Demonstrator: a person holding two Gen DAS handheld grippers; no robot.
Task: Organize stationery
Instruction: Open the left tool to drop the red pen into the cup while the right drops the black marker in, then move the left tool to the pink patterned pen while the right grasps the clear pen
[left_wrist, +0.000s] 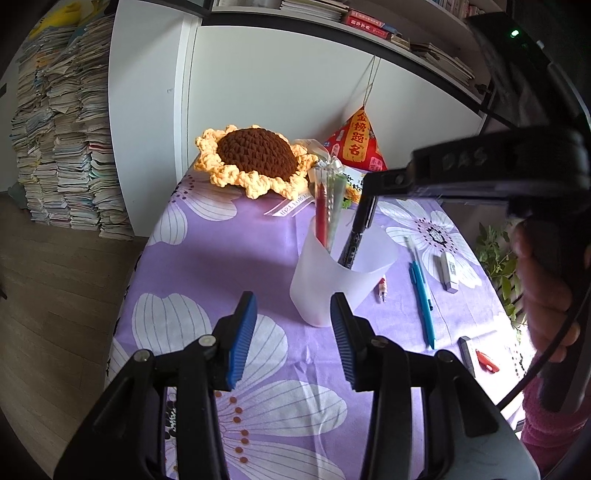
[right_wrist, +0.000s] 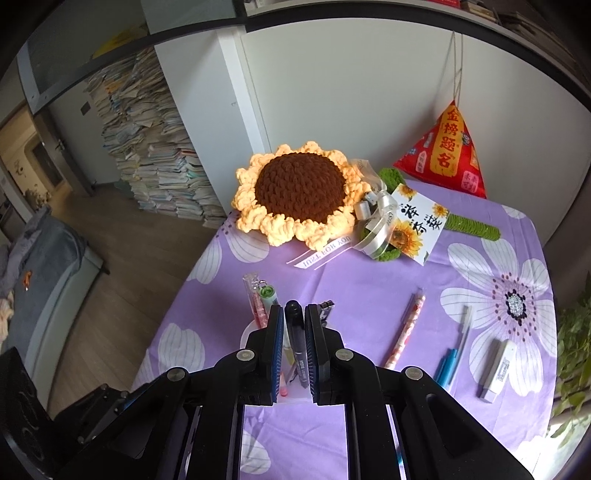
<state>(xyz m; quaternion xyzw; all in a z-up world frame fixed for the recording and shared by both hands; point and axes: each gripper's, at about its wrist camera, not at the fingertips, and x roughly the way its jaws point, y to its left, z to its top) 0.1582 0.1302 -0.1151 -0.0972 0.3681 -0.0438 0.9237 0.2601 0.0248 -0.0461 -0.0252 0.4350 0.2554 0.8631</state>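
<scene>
A translucent white pen cup (left_wrist: 340, 273) stands on the purple flowered tablecloth (left_wrist: 229, 251). It holds a red pen (left_wrist: 322, 214) and a clear green-capped pen. My right gripper (left_wrist: 367, 210) is shut on a black pen (left_wrist: 350, 247) whose lower end is inside the cup; in the right wrist view the black pen (right_wrist: 295, 332) sits between the pads (right_wrist: 294, 347). My left gripper (left_wrist: 293, 321) is open and empty, just in front of the cup. A blue pen (left_wrist: 423, 302), a white eraser (left_wrist: 450, 271) and a patterned pen (right_wrist: 404, 330) lie right of the cup.
A crocheted sunflower (left_wrist: 255, 158), a card (right_wrist: 413, 225) and a red pouch (left_wrist: 360, 144) sit at the table's back. A red-and-black item (left_wrist: 480, 356) lies at the right edge beside a plant (left_wrist: 498, 258). Paper stacks (left_wrist: 62, 140) stand on the floor to the left.
</scene>
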